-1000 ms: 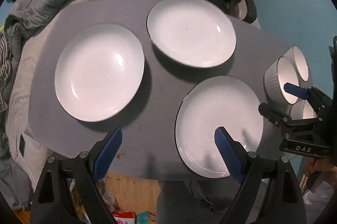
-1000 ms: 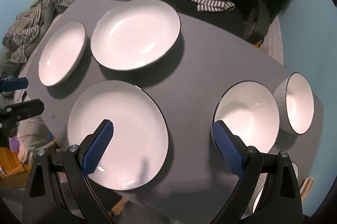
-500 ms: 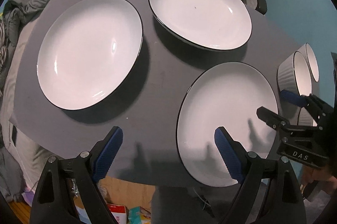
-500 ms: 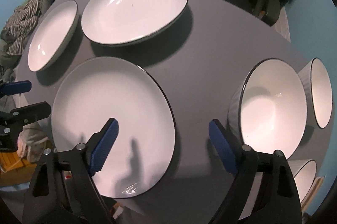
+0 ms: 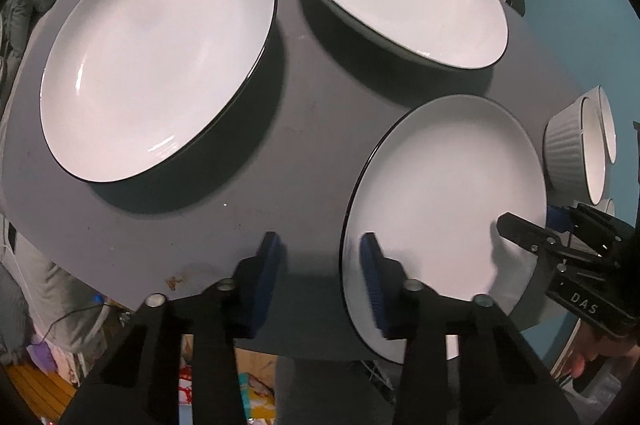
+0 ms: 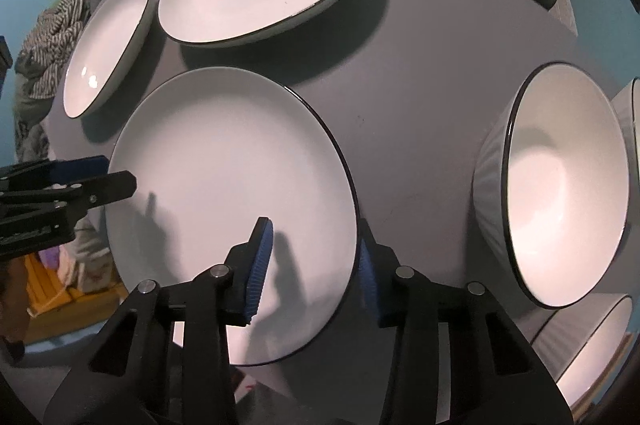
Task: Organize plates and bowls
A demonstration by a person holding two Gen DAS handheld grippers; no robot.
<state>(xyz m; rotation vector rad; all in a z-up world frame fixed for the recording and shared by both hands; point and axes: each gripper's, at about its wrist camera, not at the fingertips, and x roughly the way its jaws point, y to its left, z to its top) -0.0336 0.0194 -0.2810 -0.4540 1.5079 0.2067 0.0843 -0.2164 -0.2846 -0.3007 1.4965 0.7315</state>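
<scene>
Left gripper closing astride near plate rim, 9 o'clock edge | right gripper closing astride 3 o'clock edge | neither pinching yet

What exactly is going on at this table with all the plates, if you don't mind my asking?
A person holding a gripper in each hand is starting to tidy the dishes. Both grippers straddle opposite edges of the near flat plate: the left gripper and the right gripper are closing, pads not yet pressing. Two deeper plates and the ribbed bowls sit untouched on the grey table.
</scene>
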